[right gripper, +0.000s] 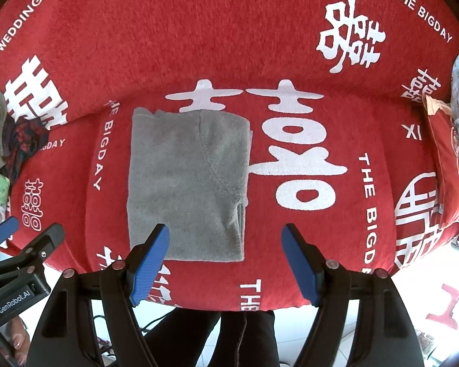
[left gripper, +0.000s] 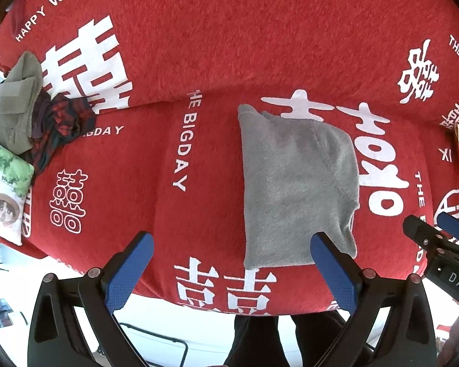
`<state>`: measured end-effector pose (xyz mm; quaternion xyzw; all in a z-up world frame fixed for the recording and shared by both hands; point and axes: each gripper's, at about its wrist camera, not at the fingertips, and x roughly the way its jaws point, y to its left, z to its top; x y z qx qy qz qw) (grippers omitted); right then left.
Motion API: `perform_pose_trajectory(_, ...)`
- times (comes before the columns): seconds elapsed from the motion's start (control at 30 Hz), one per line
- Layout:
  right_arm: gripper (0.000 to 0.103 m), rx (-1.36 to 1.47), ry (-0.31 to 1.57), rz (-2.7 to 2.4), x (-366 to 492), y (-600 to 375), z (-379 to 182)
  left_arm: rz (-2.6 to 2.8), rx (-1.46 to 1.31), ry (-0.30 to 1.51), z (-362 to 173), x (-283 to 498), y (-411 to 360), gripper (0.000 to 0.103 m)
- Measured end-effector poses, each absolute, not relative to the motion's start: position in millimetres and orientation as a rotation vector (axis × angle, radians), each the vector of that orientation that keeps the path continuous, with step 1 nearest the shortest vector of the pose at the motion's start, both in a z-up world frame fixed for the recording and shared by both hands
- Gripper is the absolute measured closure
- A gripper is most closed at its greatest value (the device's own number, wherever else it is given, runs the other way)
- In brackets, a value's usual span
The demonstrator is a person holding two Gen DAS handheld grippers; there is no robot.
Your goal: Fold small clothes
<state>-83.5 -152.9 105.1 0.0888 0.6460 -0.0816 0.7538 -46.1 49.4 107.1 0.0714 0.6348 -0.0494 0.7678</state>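
We held our left gripper (left gripper: pixel 231 263) and right gripper (right gripper: pixel 226 263) released and empty above the folded grey garment (right gripper: pixel 188 183), lying flat on the red sofa cover (right gripper: pixel 199 36), seemingly finished.

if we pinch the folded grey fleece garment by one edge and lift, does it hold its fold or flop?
The grey fleece garment is probably floppy: it lies flat and follows the sofa cover, so a one-edge pinch would likely let the layers droop open. It looks light for its size. The fuzzy nap on fuzzy cover suggests it would drag and bunch rather than slide when pushed.
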Motion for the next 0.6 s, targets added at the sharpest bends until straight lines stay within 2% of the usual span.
perform_pose_trajectory(0.6,0.025,0.192,1.409,-0.175,-82.4,-152.5,105.2,-0.108,0.16,1.374,111.5,-45.5,45.9,0.0)
